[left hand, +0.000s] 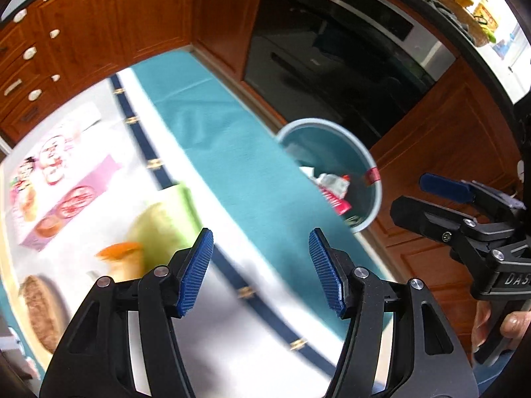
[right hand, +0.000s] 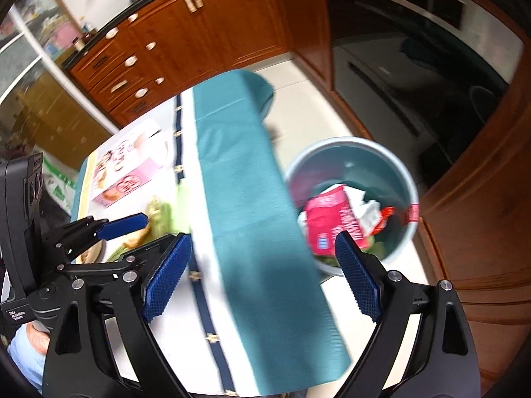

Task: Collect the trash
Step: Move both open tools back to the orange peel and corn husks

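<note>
A teal trash bin [right hand: 348, 162] stands on the floor beside the table. Inside it lie a red carton [right hand: 328, 219] and crumpled white paper [right hand: 368, 212]. The left wrist view shows the same bin [left hand: 361, 162] past the table's edge. My left gripper [left hand: 260, 242] hangs open over the white tablecloth [left hand: 232, 331] with nothing between its blue pads. My right gripper [right hand: 262, 242] is open and empty above the teal cloth edge [right hand: 252, 199], with the bin just to its right. On the table lie a blurred green item [left hand: 162, 222] and an orange piece [left hand: 119, 252].
A pink box [left hand: 66, 195] and a brown round thing [left hand: 39, 308] sit on the table's left part. A dark oven door [left hand: 332, 66] and wooden cabinets [left hand: 109, 26] stand behind the bin. Each gripper shows in the other's view; a hand [left hand: 511, 325] holds the right one.
</note>
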Tool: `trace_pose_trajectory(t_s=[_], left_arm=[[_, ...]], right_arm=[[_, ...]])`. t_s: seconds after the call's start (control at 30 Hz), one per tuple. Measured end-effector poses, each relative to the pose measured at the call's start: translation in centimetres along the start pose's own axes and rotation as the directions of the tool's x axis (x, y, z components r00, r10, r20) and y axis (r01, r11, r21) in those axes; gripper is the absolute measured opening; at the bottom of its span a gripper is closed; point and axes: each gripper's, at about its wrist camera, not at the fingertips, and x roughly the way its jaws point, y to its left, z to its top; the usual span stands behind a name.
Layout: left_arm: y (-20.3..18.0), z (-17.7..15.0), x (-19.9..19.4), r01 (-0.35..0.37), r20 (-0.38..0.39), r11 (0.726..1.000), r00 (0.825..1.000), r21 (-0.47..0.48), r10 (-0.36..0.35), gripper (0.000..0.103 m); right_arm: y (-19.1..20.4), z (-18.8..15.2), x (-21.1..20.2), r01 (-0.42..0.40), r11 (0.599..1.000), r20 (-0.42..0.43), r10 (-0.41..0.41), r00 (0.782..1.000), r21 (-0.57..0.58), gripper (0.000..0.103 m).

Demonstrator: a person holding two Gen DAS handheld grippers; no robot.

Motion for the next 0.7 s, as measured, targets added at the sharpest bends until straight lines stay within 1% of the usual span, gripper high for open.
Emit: trace_pose_trajectory(t_s=[0.07,0.1,0.2,0.37,0.47,0.57,0.63,0.7], left_arm=[[1.7,-0.6,-0.6,-0.030,0.003,1.000,1.000,0.000,0.030,0.072],[2.9,-1.0,-1.1,-0.050,0.010,0.999,0.999,-0.003,0.050,0.074],[5.8,-2.2,-1.7,-0.095,0.010,0.995,0.995,-0.023,0.095,0.074],[11.0,-4.3,-1.5,-0.141,-0.046,0.987,0.989,-0.070,0.138,0.074],[12.8,-5.2,-1.2,-0.150,-0.071,0.985,0.987,-0.081,0.145,0.074],[14.1,-5.9,-0.7,-0.147,-0.090,0.986,0.986,-0.082,0.139,0.074],[14.5,-6.1,-0.2,-0.145,-0.105,0.986,0.985,-0.077,0.137,0.074],[14.7,-6.0,0.3,-0.145,-0.118,0.987,0.984,-0.068,0.136,0.074]], right_arm=[[2.0,0.1,0.7,-0.016,1.000,-0.015,0.015,1.000,-0.026,0.085],[2.8,0.1,1.0,-0.021,0.999,-0.020,0.021,1.000,-0.035,0.085],[5.6,0.2,2.2,-0.043,0.997,-0.045,0.040,0.998,-0.068,0.085],[9.6,0.3,5.0,-0.091,0.991,-0.094,0.082,0.992,-0.095,0.085],[11.4,0.1,6.7,-0.131,0.987,-0.122,0.119,0.985,-0.092,0.085],[12.3,-0.2,8.5,-0.185,0.981,-0.150,0.175,0.973,-0.060,0.085],[12.6,-0.6,9.6,-0.203,0.978,-0.166,0.194,0.967,-0.042,0.085],[12.7,-0.7,10.7,-0.201,0.979,-0.172,0.194,0.966,-0.025,0.085]])
